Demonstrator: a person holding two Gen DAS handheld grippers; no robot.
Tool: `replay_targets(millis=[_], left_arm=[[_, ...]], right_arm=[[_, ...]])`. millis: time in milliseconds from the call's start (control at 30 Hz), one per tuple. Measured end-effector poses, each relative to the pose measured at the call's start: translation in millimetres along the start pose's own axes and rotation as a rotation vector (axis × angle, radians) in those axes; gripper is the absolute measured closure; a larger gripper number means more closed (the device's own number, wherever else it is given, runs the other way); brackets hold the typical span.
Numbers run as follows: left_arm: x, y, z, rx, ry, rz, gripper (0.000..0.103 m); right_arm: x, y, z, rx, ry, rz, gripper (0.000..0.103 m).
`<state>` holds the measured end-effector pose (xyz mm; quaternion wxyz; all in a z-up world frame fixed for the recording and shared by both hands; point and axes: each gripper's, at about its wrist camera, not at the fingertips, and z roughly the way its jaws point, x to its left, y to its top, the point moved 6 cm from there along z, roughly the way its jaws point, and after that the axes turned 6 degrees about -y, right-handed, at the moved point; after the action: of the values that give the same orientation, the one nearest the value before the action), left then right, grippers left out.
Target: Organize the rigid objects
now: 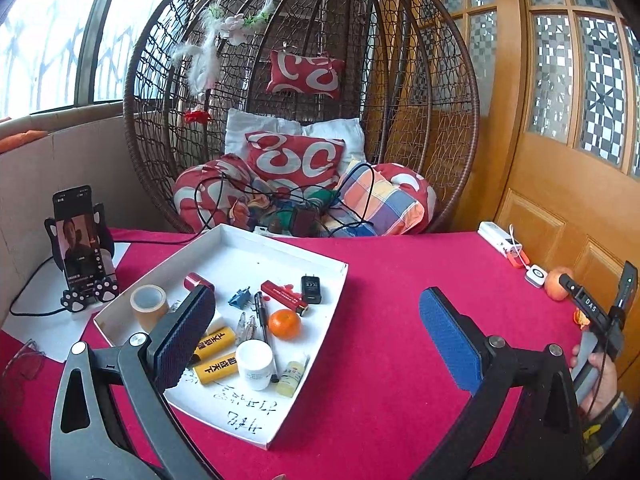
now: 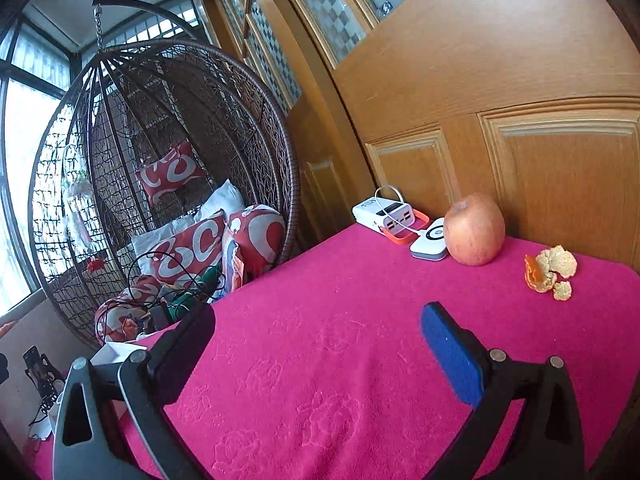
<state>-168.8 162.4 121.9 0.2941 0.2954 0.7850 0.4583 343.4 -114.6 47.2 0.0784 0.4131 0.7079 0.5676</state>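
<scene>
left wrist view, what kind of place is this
Probably a home sunroom or enclosed balcony: a wicker hanging chair piled with cushions, big windows and a panelled wooden door around a red-clothed table.

On the counter a tray sits left of centre, holding a tape roll, pen, tangerine and charger. A phone stands left of it. A power bank, apple and peel lie along the far right edge, the hanging chair behind.
</scene>
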Motion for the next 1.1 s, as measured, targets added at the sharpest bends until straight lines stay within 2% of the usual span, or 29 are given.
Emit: replay_targets(millis=[133, 200, 300, 400, 467, 633, 700, 767, 800, 900, 1000, 1100], left_arm=[[3.8, 1.3, 7.3, 0.013, 0.01, -0.012, 0.0], [5.1, 0.9, 12.1, 0.017, 0.016, -0.014, 0.0], [2.2, -0.8, 21.2, 0.037, 0.013, -0.013, 0.0], [-6.1, -2.1, 28.1, 0.054, 0.003, 0.006, 0.0], [-12.5, -1.8, 30.1, 0.056, -0.007, 0.022, 0.0], [-20.8, 0.9, 25.7, 0.048, -0.021, 0.064, 0.0], [-19.2, 2.5, 22.4, 0.038, -0.012, 0.074, 0.0], [-16.0, 2.9, 22.0, 0.034, -0.008, 0.065, 0.0], [-14.7, 2.5, 22.9, 0.038, -0.011, 0.053, 0.0], [-15.4, -1.0, 24.8, 0.058, -0.031, 0.028, 0.0], [-16.7, -4.2, 20.9, 0.061, -0.021, 0.043, 0.0], [-13.1, -5.1, 16.7, 0.058, 0.0, 0.05, 0.0]], right_arm=[[-11.3, -10.7, 47.0, 0.06, -0.075, -0.033, 0.0], [-29.9, -12.4, 54.0, 0.107, -0.072, 0.026, 0.0], [-57.7, 4.8, 43.1, 0.042, -0.139, -0.016, 0.0], [-93.7, 27.4, 35.1, -0.029, -0.256, -0.095, 0.0], [-125.3, 38.3, 33.9, -0.038, -0.302, -0.057, 0.0], [-184.4, 42.9, 36.4, 0.021, -0.303, 0.181, 0.0], [-186.8, 52.2, 24.0, -0.027, -0.334, 0.134, 0.0], [-182.5, 65.0, 8.0, -0.07, -0.249, 0.162, 0.0], [-178.8, 73.1, 0.2, -0.116, -0.251, 0.144, 0.0], [-172.8, 90.7, -2.5, -0.214, -0.354, 0.043, 0.0], [-174.5, 89.8, 17.0, -0.21, -0.422, -0.021, 0.0], [-176.2, 83.6, 31.6, -0.192, -0.537, -0.176, 0.0]])
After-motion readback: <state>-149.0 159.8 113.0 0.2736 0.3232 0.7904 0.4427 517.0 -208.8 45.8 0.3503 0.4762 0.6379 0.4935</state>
